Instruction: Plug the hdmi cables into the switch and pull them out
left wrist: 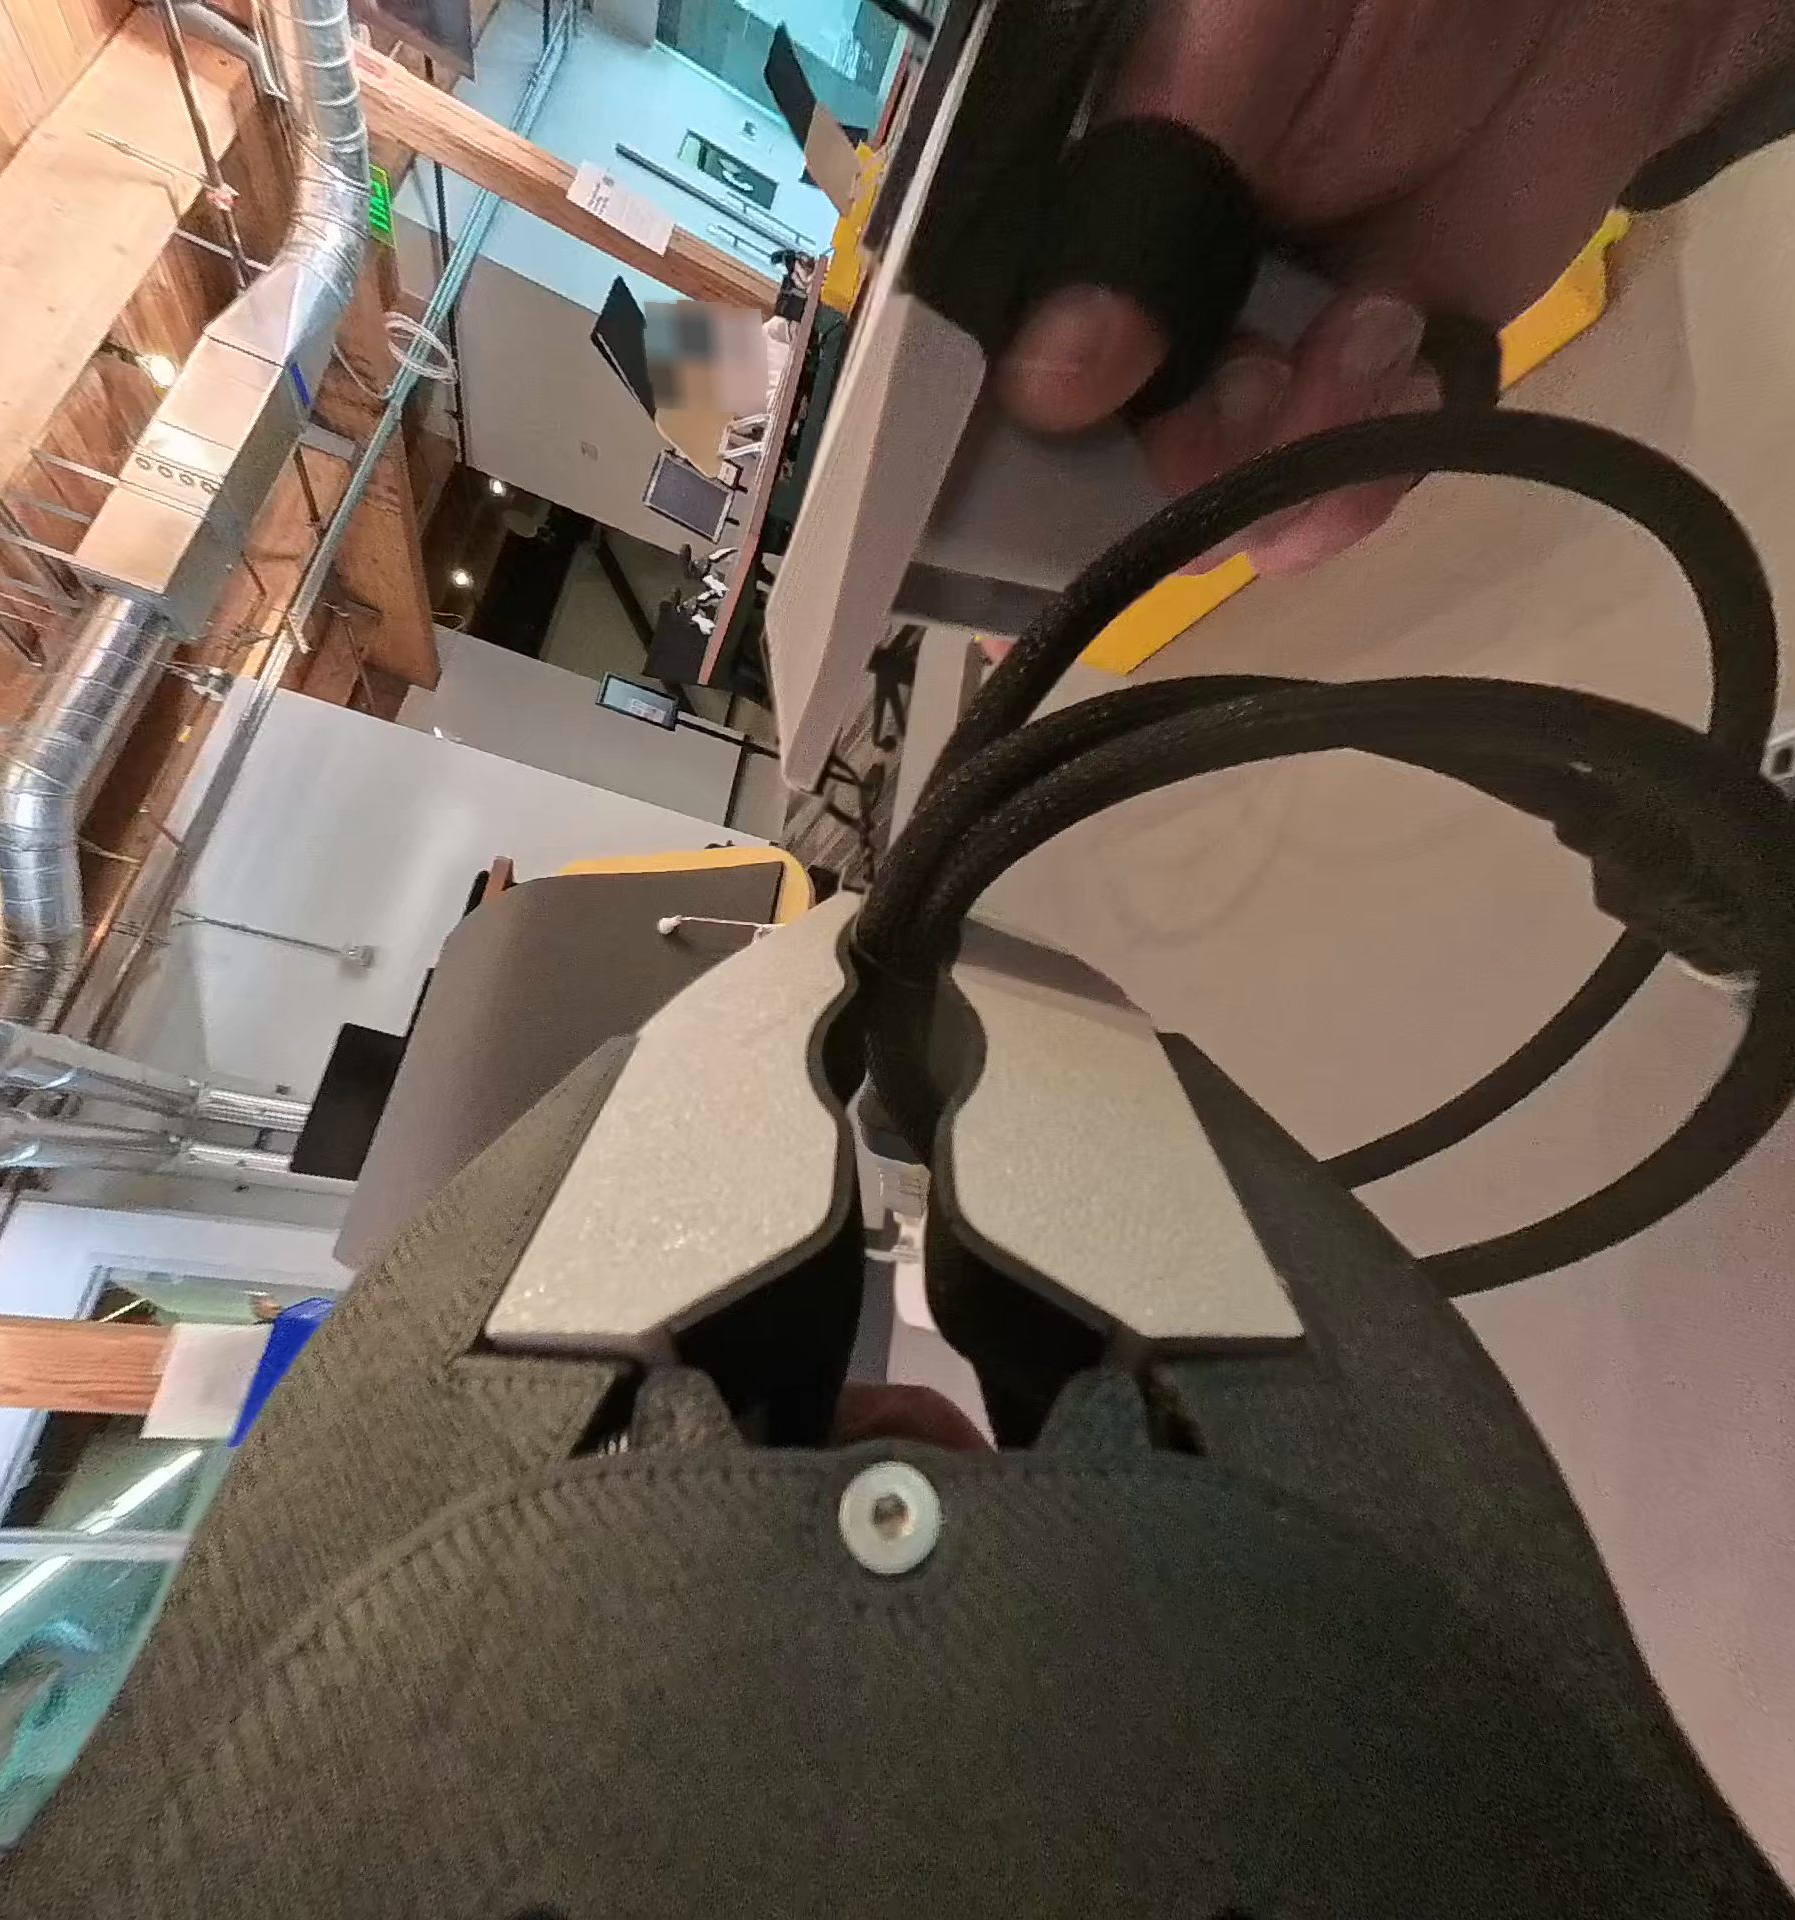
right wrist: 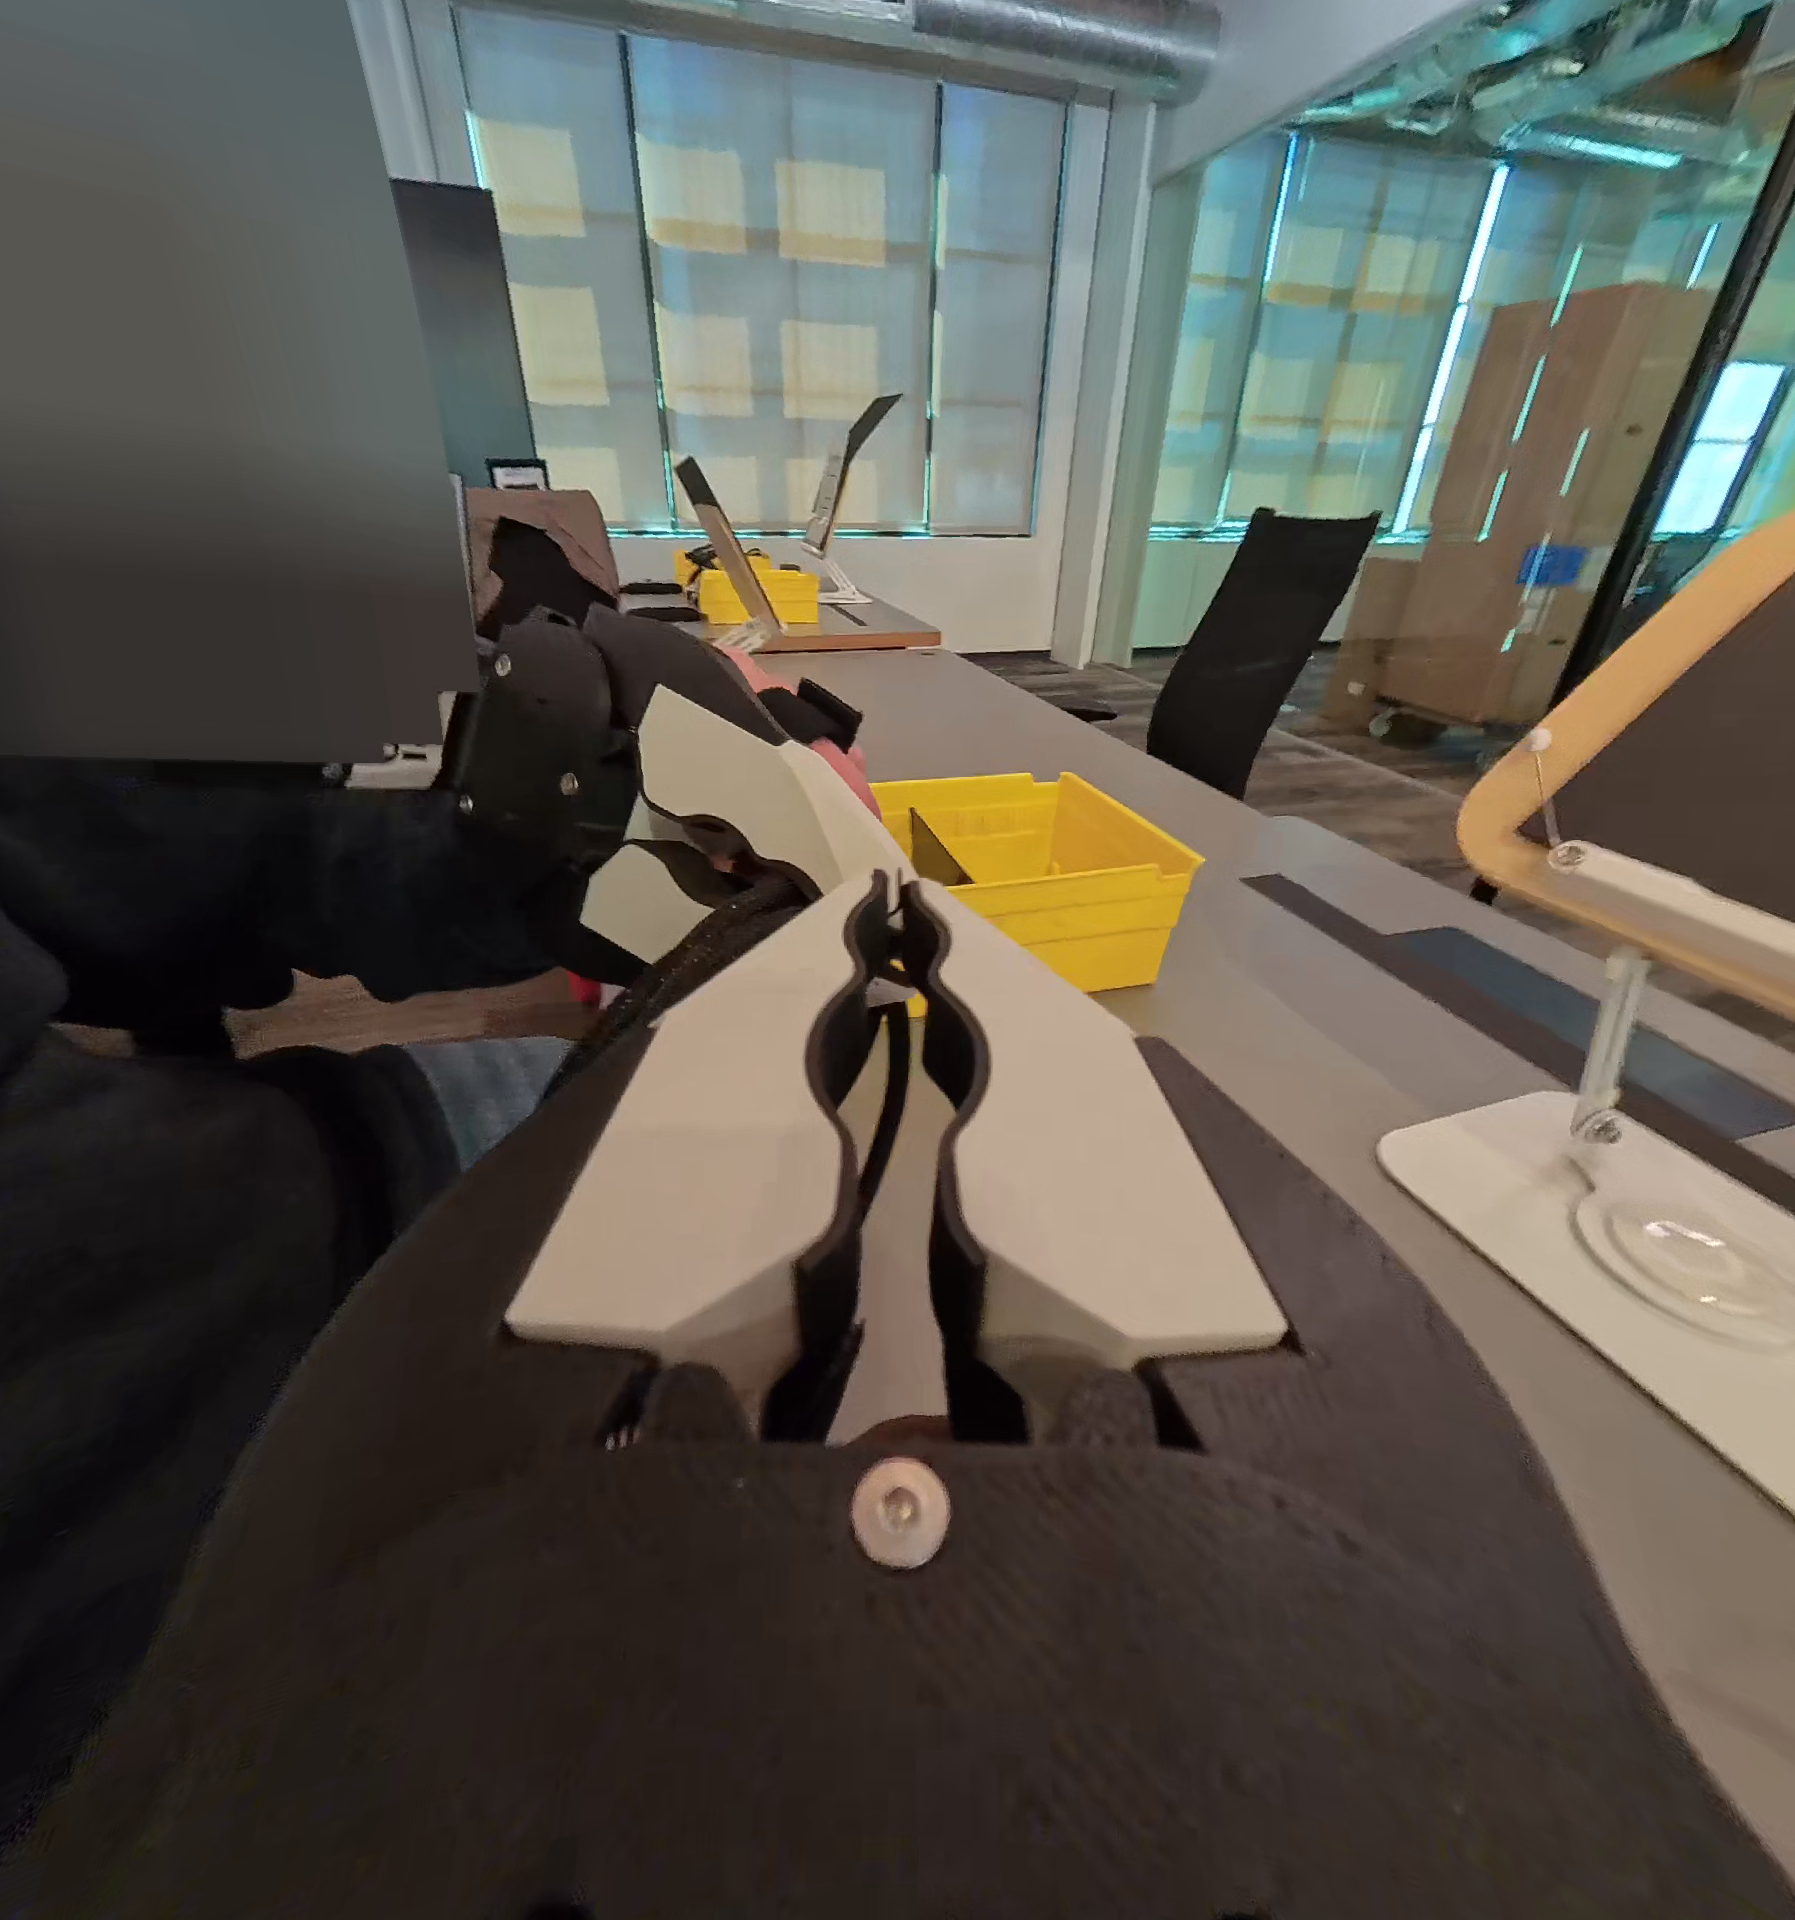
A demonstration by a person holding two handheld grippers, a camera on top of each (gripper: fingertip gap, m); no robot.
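Left wrist view: left gripper (left wrist: 893, 1049) fingers closed tight on braided black hdmi cable (left wrist: 1288, 717), which rose from between fingers and looped right toward dark plug end (left wrist: 1724, 883). Right gripper (right wrist: 898, 935) fingers nearly closed; thin dark strand seen in gap, grasp not confirmed. Switch not identified in either view. Left judged nearer to cable.

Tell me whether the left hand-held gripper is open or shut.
Shut: the left hand-held gripper has its fingers pinched around the black braided cable.
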